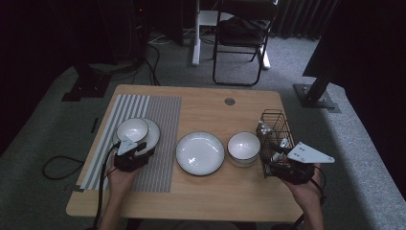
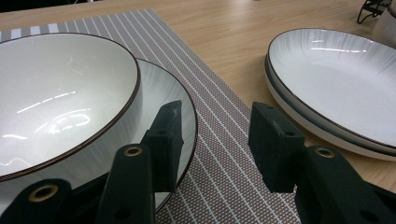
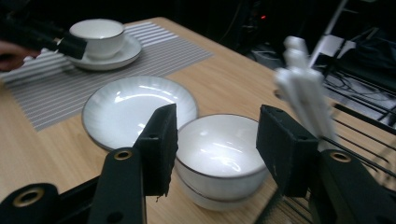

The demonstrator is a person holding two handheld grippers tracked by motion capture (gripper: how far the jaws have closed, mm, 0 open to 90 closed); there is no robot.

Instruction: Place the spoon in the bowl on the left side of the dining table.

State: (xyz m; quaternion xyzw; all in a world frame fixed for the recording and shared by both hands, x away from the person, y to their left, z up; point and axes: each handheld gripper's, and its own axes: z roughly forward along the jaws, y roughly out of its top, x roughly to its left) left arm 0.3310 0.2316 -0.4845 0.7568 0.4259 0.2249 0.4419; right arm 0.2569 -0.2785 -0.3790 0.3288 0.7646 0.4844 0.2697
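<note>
White handles (image 3: 303, 91) blur beside the gaping right gripper (image 3: 215, 147); left gripper (image 2: 215, 144) gapes at plate (image 2: 180, 107)

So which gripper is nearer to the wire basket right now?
Right. The right gripper is at the near edge of the wire basket on the table's right side; the left gripper is across the table by the bowl on the plate.
</note>
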